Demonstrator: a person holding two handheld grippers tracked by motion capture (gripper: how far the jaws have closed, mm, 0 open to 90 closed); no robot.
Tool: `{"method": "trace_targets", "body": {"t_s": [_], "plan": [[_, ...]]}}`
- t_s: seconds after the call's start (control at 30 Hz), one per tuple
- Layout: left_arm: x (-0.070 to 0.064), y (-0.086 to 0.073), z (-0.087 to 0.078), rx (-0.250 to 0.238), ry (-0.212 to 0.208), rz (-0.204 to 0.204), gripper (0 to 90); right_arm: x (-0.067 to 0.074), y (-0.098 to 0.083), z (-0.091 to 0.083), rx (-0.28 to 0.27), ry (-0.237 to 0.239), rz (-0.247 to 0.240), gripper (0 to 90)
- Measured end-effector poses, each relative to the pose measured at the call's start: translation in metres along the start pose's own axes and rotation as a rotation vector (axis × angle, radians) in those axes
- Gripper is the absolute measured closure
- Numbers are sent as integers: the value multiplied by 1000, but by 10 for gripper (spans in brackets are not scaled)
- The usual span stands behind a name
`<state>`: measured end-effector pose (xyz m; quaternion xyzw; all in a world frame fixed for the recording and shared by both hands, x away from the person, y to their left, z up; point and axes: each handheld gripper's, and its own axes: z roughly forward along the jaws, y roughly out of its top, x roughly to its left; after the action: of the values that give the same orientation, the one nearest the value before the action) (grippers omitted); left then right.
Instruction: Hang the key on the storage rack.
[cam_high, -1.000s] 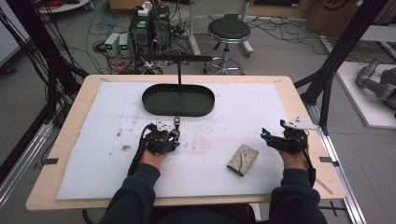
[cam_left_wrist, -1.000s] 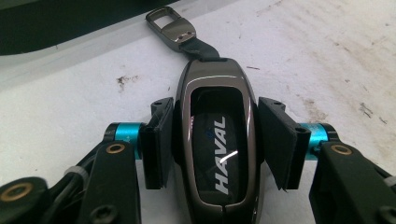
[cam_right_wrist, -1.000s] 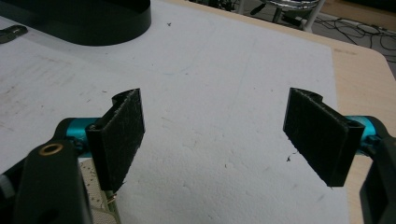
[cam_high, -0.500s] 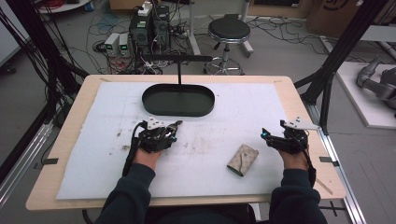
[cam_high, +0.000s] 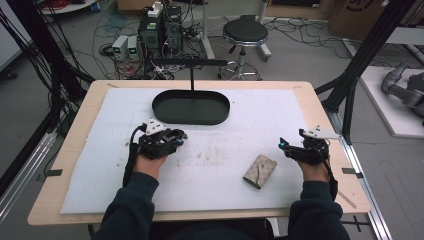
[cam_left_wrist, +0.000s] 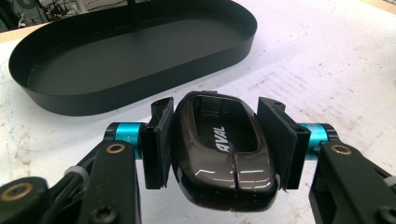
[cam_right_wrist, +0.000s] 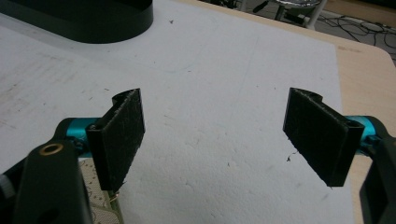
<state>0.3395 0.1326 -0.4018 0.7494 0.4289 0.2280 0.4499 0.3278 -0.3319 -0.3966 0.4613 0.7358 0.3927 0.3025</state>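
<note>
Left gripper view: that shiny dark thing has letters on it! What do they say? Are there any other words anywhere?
"AVAL": white letters on the dark key fob clamped in the left gripper; the start of the word may be hidden.
Cardboard box on the floor, high view: a dark mark, too blurred to read.
Nothing else readable.

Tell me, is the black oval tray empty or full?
Empty: the black oval tray shows a bare floor; the car key sits outside, in the left gripper.

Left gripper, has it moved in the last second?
Yes. The left gripper, holding the key fob, shifted left along the table, staying just short of the black tray.
</note>
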Motion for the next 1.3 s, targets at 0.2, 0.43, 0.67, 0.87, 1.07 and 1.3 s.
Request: {"method": "trace_targets", "body": {"t_s": [0.2,0.43,0.67,0.87,1.07,1.3], "plan": [[2,1,-1,-25,-10,-12,481,0,0,0,0,0,0,211],[2,3,-7,-52,-21,-5,483,1,0,1,5,2,-1,210],[6,11,-16,-81,-40,-7,671,1,0,2,6,4,0,211],[11,15,-25,-131,-19,29,889,1,-1,2,7,6,-1,211],[10,9,-18,-115,-37,13,889,1,-1,2,8,5,-1,211],[9,3,27,-13,-135,-18,517,4,0,4,11,14,-7,211]]}}
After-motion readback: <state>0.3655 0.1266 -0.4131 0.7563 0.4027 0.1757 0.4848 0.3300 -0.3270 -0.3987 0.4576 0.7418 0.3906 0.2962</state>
